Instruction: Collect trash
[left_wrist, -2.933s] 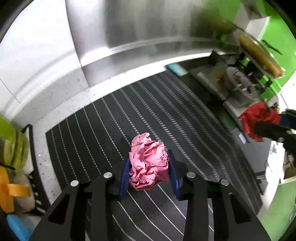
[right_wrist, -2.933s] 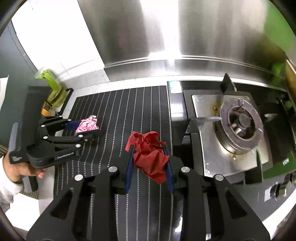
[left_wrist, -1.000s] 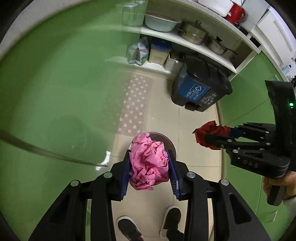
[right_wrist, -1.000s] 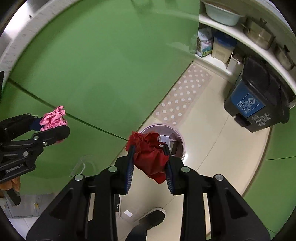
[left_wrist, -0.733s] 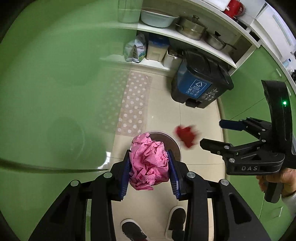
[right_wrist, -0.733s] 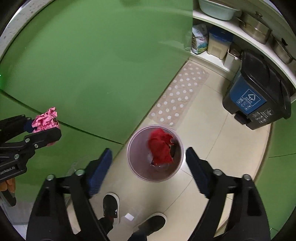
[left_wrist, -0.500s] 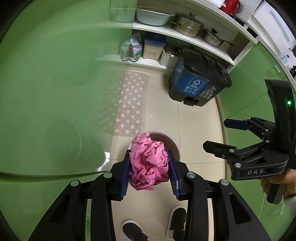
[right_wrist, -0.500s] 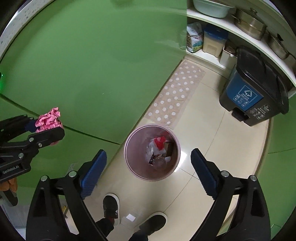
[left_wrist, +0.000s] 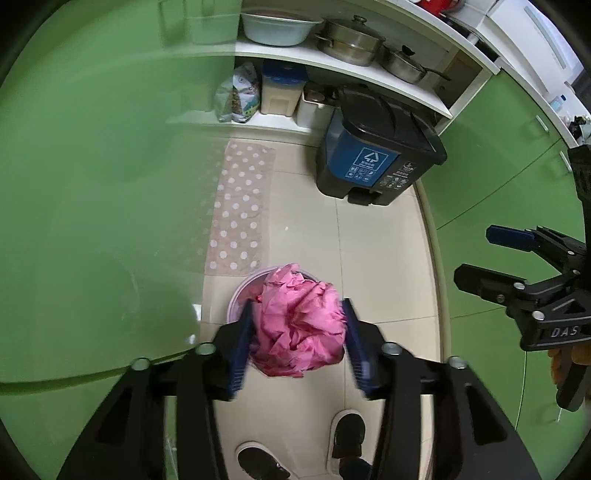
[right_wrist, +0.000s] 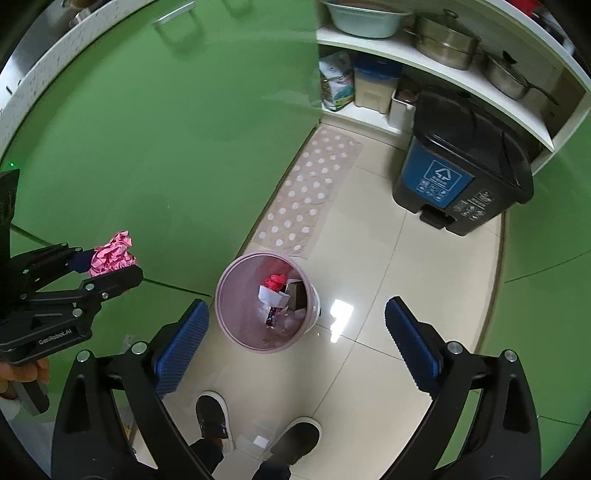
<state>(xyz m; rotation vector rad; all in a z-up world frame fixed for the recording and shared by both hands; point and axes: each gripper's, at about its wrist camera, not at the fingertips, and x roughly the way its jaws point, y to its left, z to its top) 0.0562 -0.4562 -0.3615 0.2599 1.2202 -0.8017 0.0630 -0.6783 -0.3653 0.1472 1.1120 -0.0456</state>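
Observation:
My left gripper (left_wrist: 299, 332) holds a crumpled pink paper ball (left_wrist: 299, 325) between its blue pads, which have started to spread, right above a round pink waste bin (left_wrist: 242, 291) on the floor. In the right wrist view the bin (right_wrist: 240, 291) stands open with a red paper ball (right_wrist: 275, 282) and other scraps inside. My right gripper (right_wrist: 295, 328) is wide open and empty above the bin. The left gripper (right_wrist: 110, 266) with the pink ball (right_wrist: 110, 254) shows at the left there.
A blue and black pedal bin (right_wrist: 461, 173) stands at the back right. A dotted mat (right_wrist: 310, 195) lies along green cabinet doors (right_wrist: 147, 129). Shelves hold pots (left_wrist: 351, 44) and a basin (left_wrist: 277, 26). The person's shoes (right_wrist: 255, 424) are below.
Both grippers moved from the counter to above the floor bin. The right gripper opened and the red ball fell into the bin. The left pads have just begun to part.

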